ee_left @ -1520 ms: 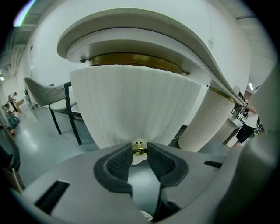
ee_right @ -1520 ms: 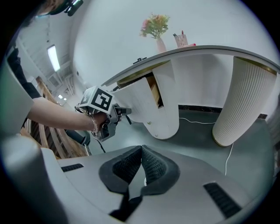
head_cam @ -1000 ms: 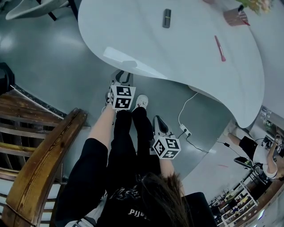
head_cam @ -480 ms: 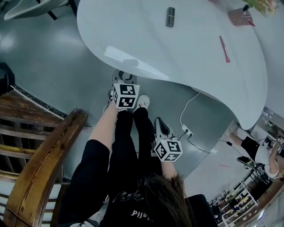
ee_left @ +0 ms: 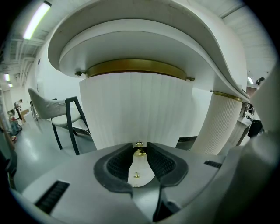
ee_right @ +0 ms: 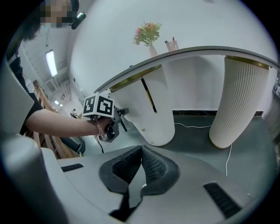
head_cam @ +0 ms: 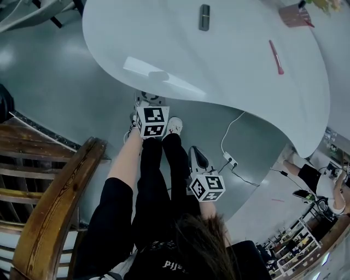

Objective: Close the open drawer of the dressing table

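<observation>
Room: grey glossy floor (head_cam: 65,82), white walls, strip lights overhead. We look steeply down past our own legs (head_cam: 158,180) in black trousers.
Surface: dressing table (head_cam: 164,33) w/ white curved top, gold band under the rim, ribbed leg (ee_right: 238,100) at the far end.
On top: dark tube (head_cam: 204,17), pink pen (head_cam: 276,56), cup (head_cam: 293,15), vase of flowers (ee_right: 148,35), all well apart from both grippers.
Around: wooden chair (head_cam: 52,202) close at our left. Grey chair (ee_left: 57,113) w/ black legs stands beyond the table. Power strip (head_cam: 229,160) + white cable (head_cam: 232,128) lie on the floor near the R gripper. Shelf of bottles (head_cam: 295,251) and another person (head_cam: 320,183) are at the far right.
In the way: table rim overhangs the L gripper's tips in the head view, and our legs stand btw the two grippers.
Drawer: drawer (ee_left: 140,109) w/ ribbed white front sits under the top, straight ahead of the L gripper. We can't tell how far it stands out.
L gripper (ee_left: 140,148): jaws part-way apart, pads pinching the gold knob (ee_left: 139,152) on that front, one pad each side.
R gripper (ee_right: 141,151): pads pressed together, holding no object, held low beside our right leg over the floor.
</observation>
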Tool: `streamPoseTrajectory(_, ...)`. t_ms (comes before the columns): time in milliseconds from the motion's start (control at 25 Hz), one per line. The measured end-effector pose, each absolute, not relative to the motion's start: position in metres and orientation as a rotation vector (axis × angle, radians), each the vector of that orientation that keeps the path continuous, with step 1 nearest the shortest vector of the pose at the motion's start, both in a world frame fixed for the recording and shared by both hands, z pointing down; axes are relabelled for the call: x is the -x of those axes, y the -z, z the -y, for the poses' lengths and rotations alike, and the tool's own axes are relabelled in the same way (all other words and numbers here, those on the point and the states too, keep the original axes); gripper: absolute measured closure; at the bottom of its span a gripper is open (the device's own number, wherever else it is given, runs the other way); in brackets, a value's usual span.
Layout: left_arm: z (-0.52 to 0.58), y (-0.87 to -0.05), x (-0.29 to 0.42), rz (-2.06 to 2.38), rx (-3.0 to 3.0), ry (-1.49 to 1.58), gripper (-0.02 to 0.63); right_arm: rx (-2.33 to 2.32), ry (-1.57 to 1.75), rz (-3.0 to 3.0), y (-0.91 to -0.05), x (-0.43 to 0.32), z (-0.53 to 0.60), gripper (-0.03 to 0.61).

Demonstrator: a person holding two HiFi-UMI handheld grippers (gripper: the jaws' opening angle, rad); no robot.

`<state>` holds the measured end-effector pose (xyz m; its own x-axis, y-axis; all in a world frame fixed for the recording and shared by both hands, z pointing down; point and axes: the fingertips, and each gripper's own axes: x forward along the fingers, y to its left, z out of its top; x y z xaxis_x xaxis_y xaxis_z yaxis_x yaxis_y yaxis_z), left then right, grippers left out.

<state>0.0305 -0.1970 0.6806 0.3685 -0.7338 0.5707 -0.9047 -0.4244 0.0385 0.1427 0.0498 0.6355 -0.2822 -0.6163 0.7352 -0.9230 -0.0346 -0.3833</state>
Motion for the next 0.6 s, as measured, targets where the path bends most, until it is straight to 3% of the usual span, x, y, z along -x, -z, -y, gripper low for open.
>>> streamPoseTrajectory(600,0.213,-0.681,-0.037,1.448,-2.414,-0.654,0.499,-1.531,-1.222,1.892,-0.659,-0.141,-0.053,0.552)
